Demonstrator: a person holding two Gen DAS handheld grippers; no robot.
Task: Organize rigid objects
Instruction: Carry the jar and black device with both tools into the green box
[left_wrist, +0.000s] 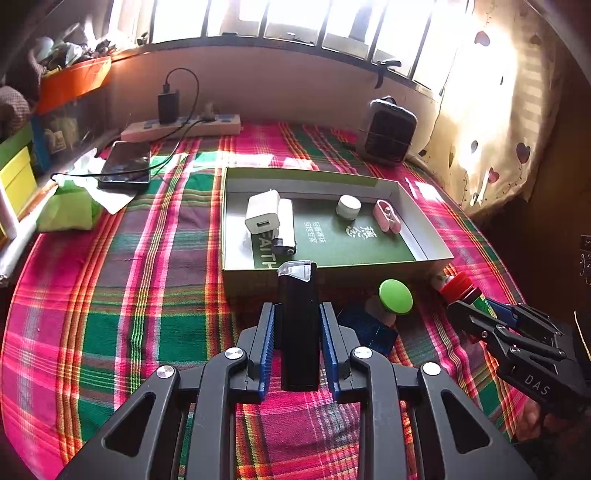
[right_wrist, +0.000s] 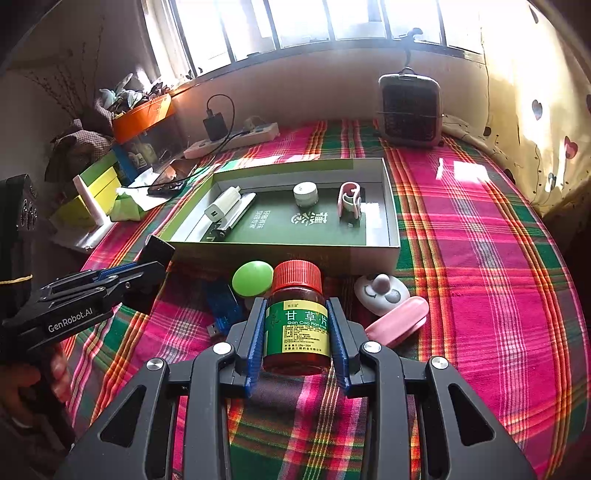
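Our left tool (left_wrist: 297, 325) pinches a slim black rectangular bar with a clear cap (left_wrist: 298, 325), held upright just before the near wall of the shallow green-lined cardboard box (left_wrist: 332, 269) on the plaid-covered bed (left_wrist: 147, 295). Our right tool (right_wrist: 297, 332) grips a brown glass bottle with a red ribbed cap and green label (right_wrist: 297, 325). In the box lie a white charger cube (left_wrist: 262, 216), a small white round jar (left_wrist: 348, 206) and a pink clip (left_wrist: 386, 216). A green round lid (right_wrist: 252, 277) sits just outside the box.

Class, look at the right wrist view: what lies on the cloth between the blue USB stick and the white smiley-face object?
The green round-topped object and the red-capped bottle, which the right gripper grips. The right wrist view shows this.
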